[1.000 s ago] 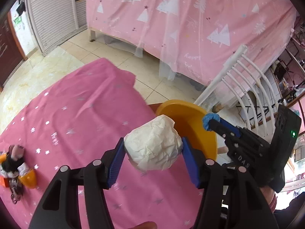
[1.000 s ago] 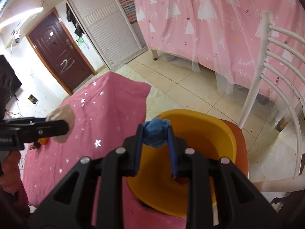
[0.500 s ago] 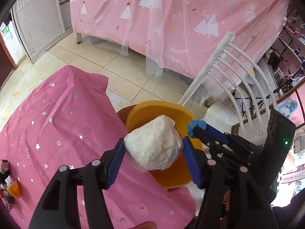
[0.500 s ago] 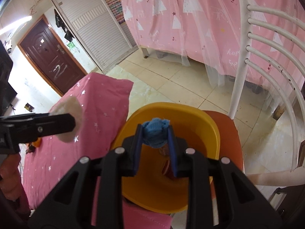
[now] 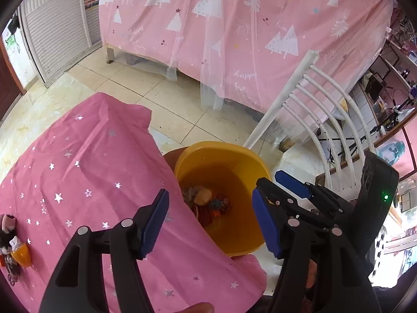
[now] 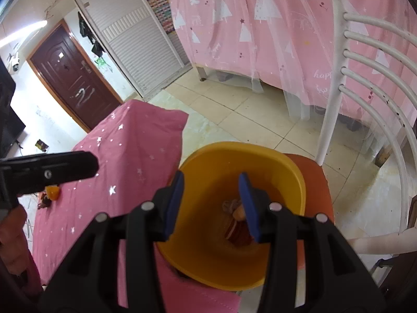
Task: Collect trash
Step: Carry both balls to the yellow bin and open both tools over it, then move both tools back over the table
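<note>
A tiled-floor bedroom with a pink, tree-printed bed curtain (image 5: 234, 26), both grippers poised over a yellow bin.

The left gripper (image 5: 211, 219) has its jaws opening, wide apart, with nothing between the blue pads; it hangs above the yellow bin (image 5: 250, 164), at the edge of the surface draped in a pink starred cloth (image 5: 78, 182). The right gripper (image 6: 212, 203) is also opening, empty, directly above the bin's mouth. Trash (image 5: 206, 203) lies in a heap on the bin's bottom: crumpled scraps, something red-striped, a pale lump. The bin sits on an orange seat (image 6: 318, 182) of a white slat-backed chair (image 6: 365, 83). More small litter (image 5: 15, 250) lies at the cloth's far left edge.
</note>
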`<state>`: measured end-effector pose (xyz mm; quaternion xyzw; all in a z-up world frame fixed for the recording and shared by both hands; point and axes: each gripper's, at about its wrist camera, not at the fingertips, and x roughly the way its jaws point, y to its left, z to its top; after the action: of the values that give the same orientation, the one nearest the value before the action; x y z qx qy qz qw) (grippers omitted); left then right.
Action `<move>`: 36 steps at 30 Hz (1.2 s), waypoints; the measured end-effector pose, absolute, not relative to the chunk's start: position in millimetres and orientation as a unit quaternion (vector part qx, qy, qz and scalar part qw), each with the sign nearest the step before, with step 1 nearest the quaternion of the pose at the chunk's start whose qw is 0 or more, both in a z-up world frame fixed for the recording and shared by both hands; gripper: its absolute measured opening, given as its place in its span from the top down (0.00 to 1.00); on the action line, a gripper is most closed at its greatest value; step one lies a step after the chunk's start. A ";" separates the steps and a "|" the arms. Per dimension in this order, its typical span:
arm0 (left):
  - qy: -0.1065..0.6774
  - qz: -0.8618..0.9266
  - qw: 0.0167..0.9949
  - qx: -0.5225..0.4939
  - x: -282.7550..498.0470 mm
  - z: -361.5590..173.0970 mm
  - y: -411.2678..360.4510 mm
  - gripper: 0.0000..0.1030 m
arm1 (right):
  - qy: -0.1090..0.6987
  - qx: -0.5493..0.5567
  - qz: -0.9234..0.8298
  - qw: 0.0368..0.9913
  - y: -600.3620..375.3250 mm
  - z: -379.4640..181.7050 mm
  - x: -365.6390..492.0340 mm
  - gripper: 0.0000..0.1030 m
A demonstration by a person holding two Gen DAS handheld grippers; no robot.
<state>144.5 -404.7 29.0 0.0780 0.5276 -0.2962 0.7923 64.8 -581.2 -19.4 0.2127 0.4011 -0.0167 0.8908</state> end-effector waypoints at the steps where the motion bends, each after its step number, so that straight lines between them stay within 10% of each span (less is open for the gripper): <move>1: 0.526 -0.296 0.794 0.077 145.1 30.8 -401.7 0.41 | 0.401 0.212 -0.016 0.891 -579.6 -18.1 65.6 0.59; 36: 0.458 -0.104 0.882 -0.021 187.7 78.3 -79.0 0.29 | 0.426 0.080 0.179 0.883 -330.0 37.1 145.0 0.40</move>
<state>187.7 -79.0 78.2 -0.0212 0.4582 -0.1043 0.8825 145.0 -330.0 37.1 0.0797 0.4257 0.1791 0.8834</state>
